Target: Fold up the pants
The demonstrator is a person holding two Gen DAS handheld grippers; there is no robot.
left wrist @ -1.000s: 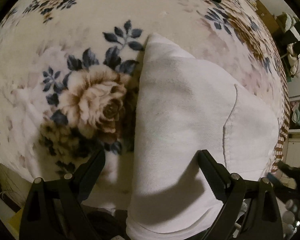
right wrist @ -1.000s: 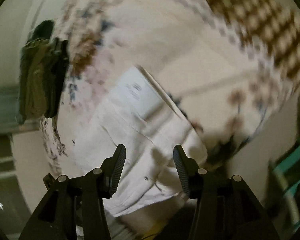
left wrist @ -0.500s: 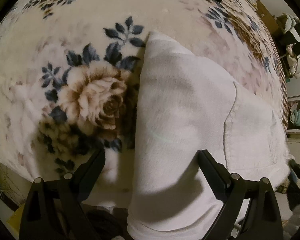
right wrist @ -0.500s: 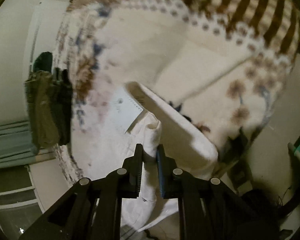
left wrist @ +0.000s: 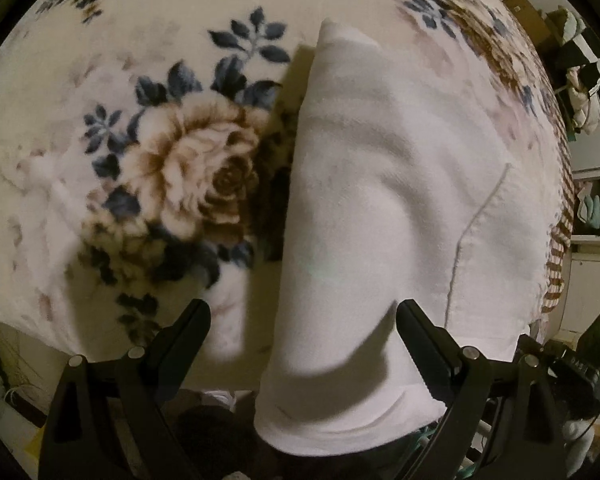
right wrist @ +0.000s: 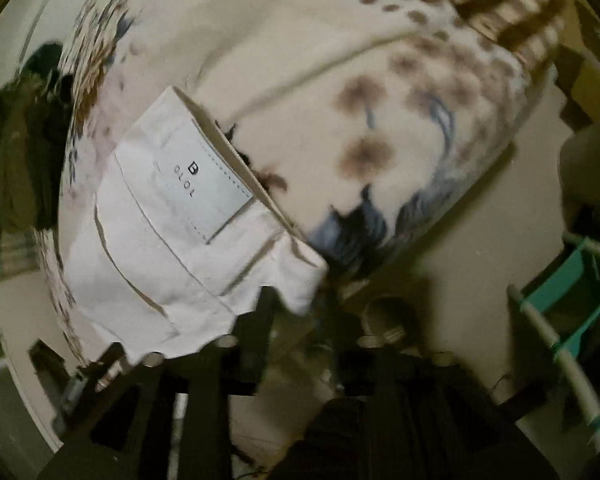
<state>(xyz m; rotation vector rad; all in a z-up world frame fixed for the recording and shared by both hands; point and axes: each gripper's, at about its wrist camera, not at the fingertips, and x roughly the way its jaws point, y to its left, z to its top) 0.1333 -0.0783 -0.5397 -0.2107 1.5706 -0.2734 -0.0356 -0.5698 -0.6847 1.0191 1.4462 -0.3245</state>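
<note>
Judging from the compact shape, I think the pants (left wrist: 380, 208) are mostly folded and lie on the bed blanket (left wrist: 100, 160), ahead of my left hand-held gripper (left wrist: 304, 328), which is spread wide. Half a second ago my right hand-held gripper (right wrist: 296, 312) pinched cloth; now it is released.

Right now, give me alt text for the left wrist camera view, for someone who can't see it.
White folded pants lie on a cream floral blanket, one end hanging off its near edge. The open left gripper hovers above that end, one finger over the blanket, the other over the fabric. Cluttered shelves sit at far right.
</note>
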